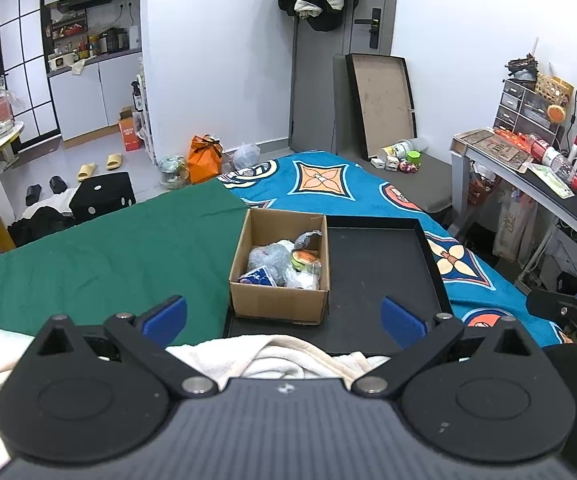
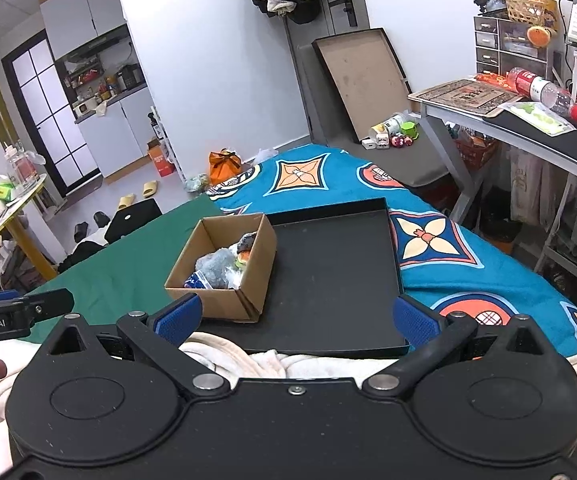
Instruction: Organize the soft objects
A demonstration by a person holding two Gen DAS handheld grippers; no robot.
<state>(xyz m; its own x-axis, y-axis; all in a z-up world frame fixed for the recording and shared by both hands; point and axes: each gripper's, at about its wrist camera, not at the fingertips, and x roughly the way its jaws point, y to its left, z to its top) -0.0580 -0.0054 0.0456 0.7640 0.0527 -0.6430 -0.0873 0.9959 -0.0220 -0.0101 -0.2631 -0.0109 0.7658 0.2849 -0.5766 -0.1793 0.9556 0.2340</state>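
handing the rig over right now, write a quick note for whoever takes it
Left hand-held gripper: open, holding nothing, poised over the near edge of the black tray.
Right hand-held gripper: open, holding nothing, beside the left one.
Cardboard box sits in the tray's left part, with a grey plush and other small soft items, some bagged, inside.
Rest of the tray is bare.
Cream blanket lies bunched under both grippers, outside the tray.
Left: probably sort the box contents; the intended layout is unclear.

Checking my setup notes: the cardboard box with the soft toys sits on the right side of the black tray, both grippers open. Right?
Not quite. The cardboard box sits on the left side of the black tray, as the left wrist view shows. The left gripper and the right gripper are both open.
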